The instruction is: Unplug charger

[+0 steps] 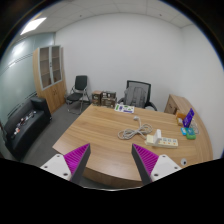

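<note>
A white power strip (163, 141) lies on the wooden table (110, 135), ahead and to the right of my fingers. A white charger (158, 133) stands plugged into it. A coiled white cable (133, 130) lies to its left on the table. My gripper (112, 160) is high above the near edge of the table, well short of the strip. Its two fingers with magenta pads (75, 157) stand wide apart with nothing between them.
A blue and purple object (189, 120) stands at the table's right edge. A white box (124, 108) sits at the far edge. Office chairs (138, 94) stand beyond the table, a black sofa (22, 122) at the left, and wooden cabinets (51, 72) at the back.
</note>
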`<state>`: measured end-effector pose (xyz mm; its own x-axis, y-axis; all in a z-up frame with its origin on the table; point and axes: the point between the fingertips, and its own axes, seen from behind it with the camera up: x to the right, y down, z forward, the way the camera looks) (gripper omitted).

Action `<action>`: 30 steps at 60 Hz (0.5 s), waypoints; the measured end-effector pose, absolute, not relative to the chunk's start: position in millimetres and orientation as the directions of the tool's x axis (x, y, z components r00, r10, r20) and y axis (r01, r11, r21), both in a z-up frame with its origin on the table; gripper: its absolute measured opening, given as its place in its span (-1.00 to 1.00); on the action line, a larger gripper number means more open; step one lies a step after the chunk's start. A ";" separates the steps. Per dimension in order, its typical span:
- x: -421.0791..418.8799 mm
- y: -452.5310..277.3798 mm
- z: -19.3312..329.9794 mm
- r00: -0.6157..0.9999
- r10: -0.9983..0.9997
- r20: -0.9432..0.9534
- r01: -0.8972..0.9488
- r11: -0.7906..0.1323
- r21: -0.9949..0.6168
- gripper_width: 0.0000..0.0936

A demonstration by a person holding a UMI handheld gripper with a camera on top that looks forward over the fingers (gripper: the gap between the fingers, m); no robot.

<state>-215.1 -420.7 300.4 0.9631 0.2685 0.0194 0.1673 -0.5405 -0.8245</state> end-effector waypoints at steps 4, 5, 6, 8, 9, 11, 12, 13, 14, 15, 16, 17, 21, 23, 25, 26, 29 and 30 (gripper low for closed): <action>-211.6 -420.8 295.6 0.966 0.259 0.011 0.158 -0.552 -0.819 0.84; -210.0 -420.5 293.6 0.966 0.257 0.010 0.156 -0.555 -0.817 0.84; -207.6 -420.6 291.2 0.967 0.255 0.009 0.155 -0.558 -0.815 0.84; -206.7 -422.4 287.3 0.968 0.249 0.007 0.152 -0.565 -0.811 0.84; -203.7 -422.1 284.3 0.969 0.246 0.007 0.150 -0.568 -0.809 0.84; -197.5 -421.9 276.9 0.971 0.241 0.005 0.148 -0.577 -0.804 0.85; -194.6 -421.8 272.8 0.971 0.238 0.005 0.146 -0.582 -0.800 0.84; -191.7 -421.7 268.7 0.972 0.234 0.004 0.144 -0.587 -0.797 0.84; -189.0 -421.7 263.9 0.973 0.230 0.002 0.141 -0.592 -0.794 0.84; -186.1 -421.8 258.8 0.974 0.225 0.001 0.139 -0.597 -0.790 0.84; -182.3 -421.4 253.2 0.976 0.219 0.001 0.136 -0.602 -0.787 0.84; -178.3 -421.2 247.1 0.977 0.213 0.001 0.133 -0.608 -0.783 0.84; -157.6 -420.7 217.3 0.984 0.179 0.012 0.126 -0.639 -0.759 0.84; -144.9 -420.2 201.7 0.987 0.158 0.020 0.120 -0.654 -0.747 0.84; -130.5 -418.4 184.7 0.990 0.134 0.032 0.115 -0.669 -0.734 0.84; -122.9 -417.2 176.5 0.992 0.122 0.038 0.111 -0.676 -0.729 0.84; -101.2 -409.7 154.6 0.995 0.083 0.054 0.096 -0.685 -0.722 0.84; -93.6 -406.7 147.7 0.996 0.068 0.060 0.090 -0.688 -0.720 0.84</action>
<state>-93.6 -406.7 147.7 0.9959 0.0683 0.0598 0.0905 -0.6877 -0.7203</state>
